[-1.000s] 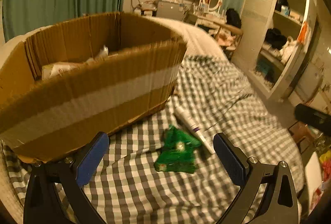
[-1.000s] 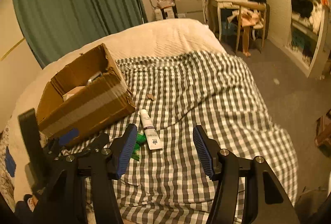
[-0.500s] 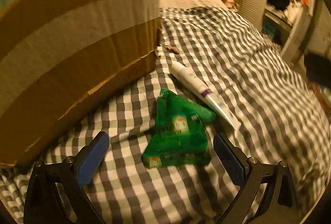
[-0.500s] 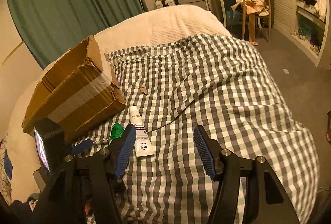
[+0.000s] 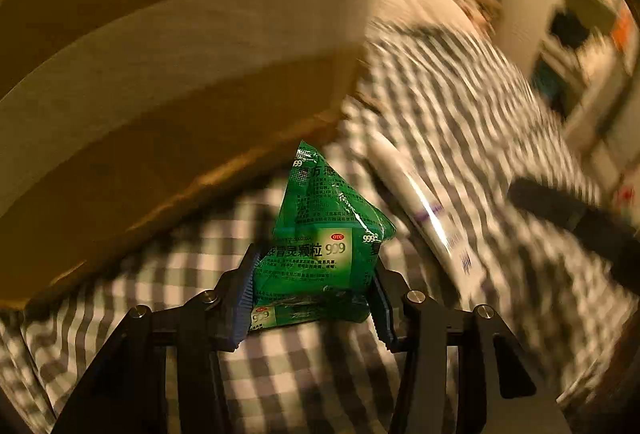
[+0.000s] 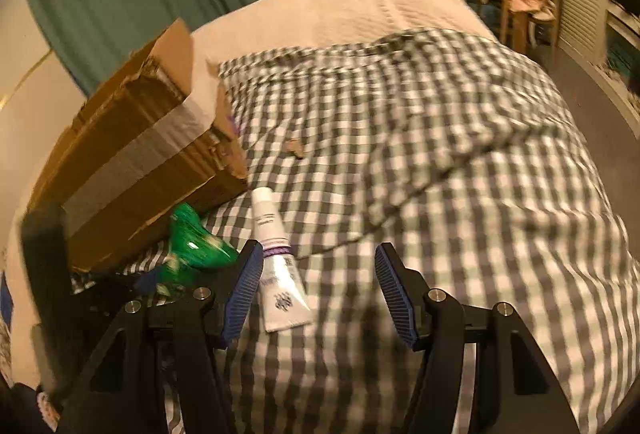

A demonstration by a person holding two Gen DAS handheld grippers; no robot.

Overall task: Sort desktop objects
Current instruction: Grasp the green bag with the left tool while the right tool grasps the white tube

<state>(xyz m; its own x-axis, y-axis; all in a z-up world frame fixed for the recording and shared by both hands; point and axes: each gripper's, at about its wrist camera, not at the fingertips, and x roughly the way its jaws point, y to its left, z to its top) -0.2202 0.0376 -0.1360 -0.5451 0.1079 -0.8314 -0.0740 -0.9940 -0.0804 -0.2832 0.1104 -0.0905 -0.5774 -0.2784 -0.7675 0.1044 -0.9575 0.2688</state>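
My left claw [image 5: 312, 298] clamped on a green sachet [image 5: 324, 242], cardboard box [image 5: 168, 73] just beyond, my right claw [image 6: 318, 294] spread apart over the checked bed [image 6: 460, 173], white tube [image 6: 276, 266] touching its left finger.

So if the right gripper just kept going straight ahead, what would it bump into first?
Probably the checked blanket: the open right gripper aims at bare cloth. The white tube lies just inside its left finger, so it might graze that.
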